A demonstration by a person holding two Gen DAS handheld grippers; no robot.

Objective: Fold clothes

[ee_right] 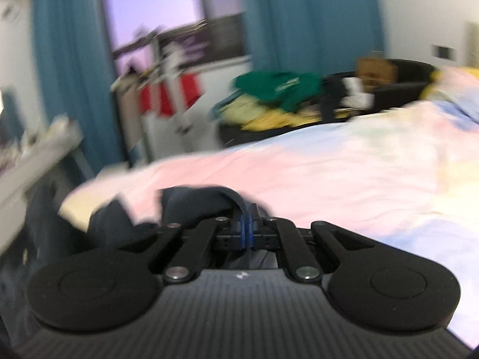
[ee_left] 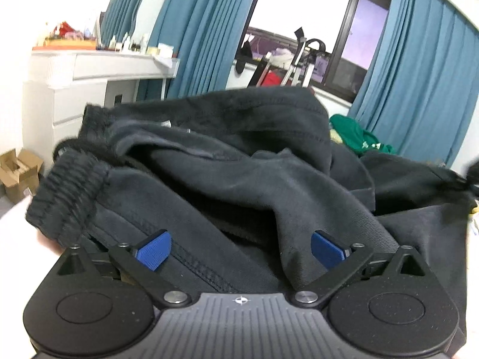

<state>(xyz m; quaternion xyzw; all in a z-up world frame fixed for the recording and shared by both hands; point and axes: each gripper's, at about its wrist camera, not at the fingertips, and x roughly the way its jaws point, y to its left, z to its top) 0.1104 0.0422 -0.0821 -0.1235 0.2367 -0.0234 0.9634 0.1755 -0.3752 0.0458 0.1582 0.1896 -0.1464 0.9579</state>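
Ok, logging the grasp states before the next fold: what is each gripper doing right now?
Left gripper: open, dark garment between its fingers, not clamped.
Right gripper: shut on a fold of dark fabric.

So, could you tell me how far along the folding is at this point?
Nothing looks folded yet: the dark garment lies bunched, its ribbed cuff out to one side. In hand: the right hand-held gripper is shut on a dark fold of fabric above the bedsheet; the left hand-held gripper is open over the garment. Left: all the folds, plus the green clothes behind.
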